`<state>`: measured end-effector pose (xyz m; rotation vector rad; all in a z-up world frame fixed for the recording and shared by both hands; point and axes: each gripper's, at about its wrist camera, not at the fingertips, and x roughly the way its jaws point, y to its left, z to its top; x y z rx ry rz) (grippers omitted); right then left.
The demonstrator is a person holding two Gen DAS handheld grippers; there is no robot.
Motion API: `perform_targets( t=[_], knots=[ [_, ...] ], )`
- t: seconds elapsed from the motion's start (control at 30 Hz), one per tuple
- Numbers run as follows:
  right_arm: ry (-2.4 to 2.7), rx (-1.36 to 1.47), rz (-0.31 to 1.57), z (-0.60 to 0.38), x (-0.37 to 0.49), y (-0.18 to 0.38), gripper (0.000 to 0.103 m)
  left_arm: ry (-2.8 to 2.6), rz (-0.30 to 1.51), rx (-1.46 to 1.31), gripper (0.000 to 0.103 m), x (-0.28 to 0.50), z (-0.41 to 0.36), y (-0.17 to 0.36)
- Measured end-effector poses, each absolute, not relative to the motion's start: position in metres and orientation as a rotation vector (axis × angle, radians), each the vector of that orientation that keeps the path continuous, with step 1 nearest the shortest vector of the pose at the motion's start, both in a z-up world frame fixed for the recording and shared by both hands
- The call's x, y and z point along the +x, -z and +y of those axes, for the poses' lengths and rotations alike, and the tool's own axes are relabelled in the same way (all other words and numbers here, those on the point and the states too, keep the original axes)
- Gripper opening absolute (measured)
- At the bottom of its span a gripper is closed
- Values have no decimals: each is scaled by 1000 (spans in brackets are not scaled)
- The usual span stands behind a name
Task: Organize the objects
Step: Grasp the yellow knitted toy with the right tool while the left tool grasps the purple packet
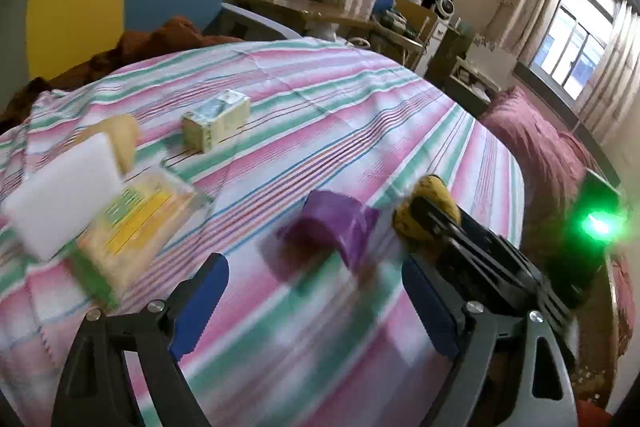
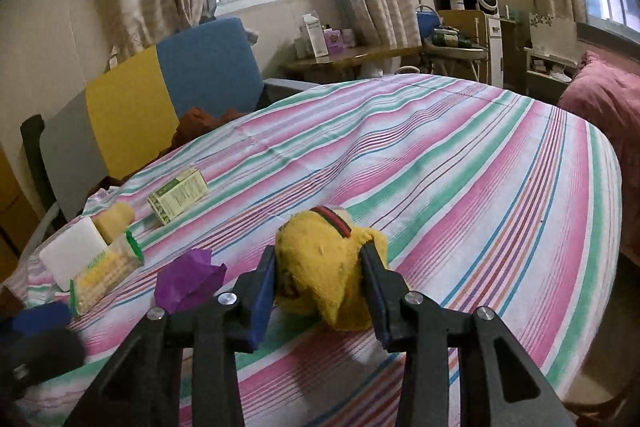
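Open striped bed [image 2: 460, 163] is seen rightward to its edge; the yellow sock [image 2: 324, 267] is clamped in the right tongs [image 2: 320, 291]; the left tongs [image 1: 316, 291] are held open behind purple paper [image 1: 332, 227]

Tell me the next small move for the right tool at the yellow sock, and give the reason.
Probably close the right tool a little more to pinch the yellow sock, then lift. Its fingers already flank the sock on both sides, and the sock lies on the striped sheet. The left tool is open and holds nothing, near the purple item.
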<state>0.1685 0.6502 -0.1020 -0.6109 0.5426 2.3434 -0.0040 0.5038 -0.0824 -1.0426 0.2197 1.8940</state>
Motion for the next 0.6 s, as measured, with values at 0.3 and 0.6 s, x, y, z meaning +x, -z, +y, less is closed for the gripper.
perform_targets(
  t=[0.3,0.6],
  knots=[
    [-2352,-593,560,650,169,105,42,-1810,288,-983,86,-21,544,101],
    [-2356,-583,577,653,174,106,42,-1744,257,-982,67,-26,545,112]
  ],
)
